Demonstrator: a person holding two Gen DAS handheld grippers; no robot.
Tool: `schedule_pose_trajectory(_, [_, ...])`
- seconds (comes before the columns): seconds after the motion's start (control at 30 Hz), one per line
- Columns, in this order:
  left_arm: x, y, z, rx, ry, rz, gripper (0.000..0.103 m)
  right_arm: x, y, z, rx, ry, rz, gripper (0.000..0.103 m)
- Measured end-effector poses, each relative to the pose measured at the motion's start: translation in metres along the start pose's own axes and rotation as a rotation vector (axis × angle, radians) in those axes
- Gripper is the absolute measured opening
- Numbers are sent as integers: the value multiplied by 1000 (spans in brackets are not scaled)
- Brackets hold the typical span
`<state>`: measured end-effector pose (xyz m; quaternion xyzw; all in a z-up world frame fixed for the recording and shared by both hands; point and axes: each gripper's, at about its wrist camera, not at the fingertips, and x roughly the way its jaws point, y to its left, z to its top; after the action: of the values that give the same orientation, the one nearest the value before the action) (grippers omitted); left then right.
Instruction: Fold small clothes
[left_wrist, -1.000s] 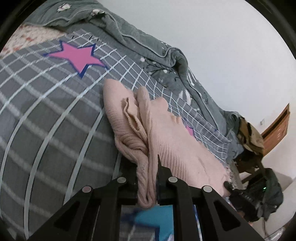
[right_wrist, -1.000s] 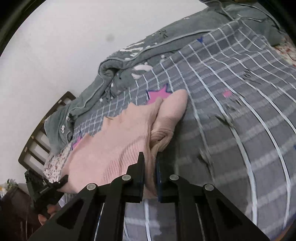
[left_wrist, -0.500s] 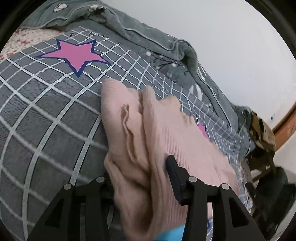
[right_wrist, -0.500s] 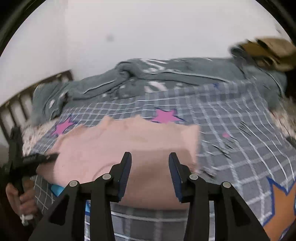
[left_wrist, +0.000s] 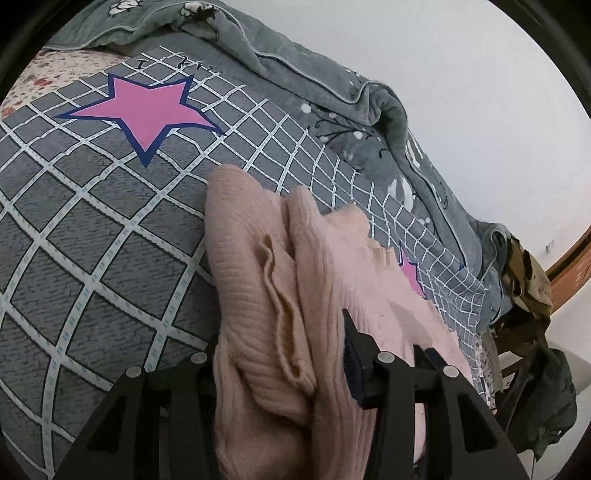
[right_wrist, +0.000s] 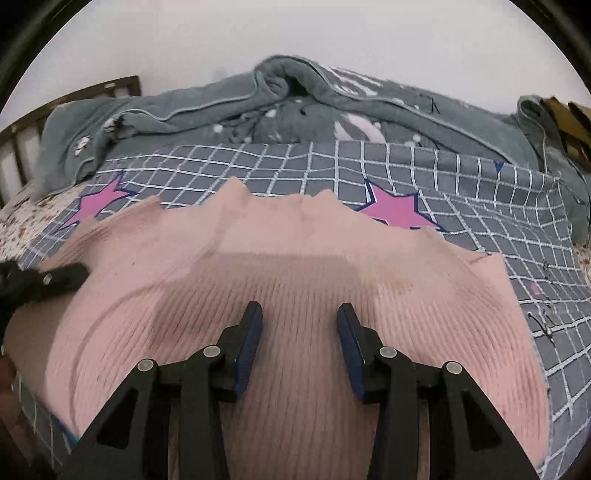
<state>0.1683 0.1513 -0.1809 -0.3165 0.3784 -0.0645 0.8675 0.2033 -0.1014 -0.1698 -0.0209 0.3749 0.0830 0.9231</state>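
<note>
- Our left gripper (left_wrist: 280, 354) points downward, its jaws having just been opening; they stand apart, with pink knit cloth bunched between them and covering the left finger.
- Our right gripper (right_wrist: 299, 332) tilts downward, jaws having just been opening, now parted with nothing pinched between its blue pads (right_wrist: 247, 343).

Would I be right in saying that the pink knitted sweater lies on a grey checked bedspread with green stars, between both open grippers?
Not quite: the stars on the bedspread are pink with dark blue outlines, not green, as the right wrist view shows. The rest holds: the pink knitted sweater lies there, with the right gripper and left gripper open.
</note>
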Motion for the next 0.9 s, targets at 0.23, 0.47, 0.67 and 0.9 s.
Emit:
schedule_pose_trajectory(0.23, [1, 3, -2, 7, -3, -3, 45, -15, 4, -11, -44, -33, 1, 42])
schedule_pose_trajectory(0.47, [-3, -4, -11, 48, -53, 55, 42, -51, 7, -30, -189, -42, 56, 42])
schedule_pose_trajectory(0.67, [-3, 2, -11, 10, -60, 46, 31, -77, -9, -48, -305, -38, 211, 42])
schedule_pose_trajectory(0.9, [-15, -42, 3, 38, -40, 174, 23, -101, -87, -35, -127, -137, 232, 42])
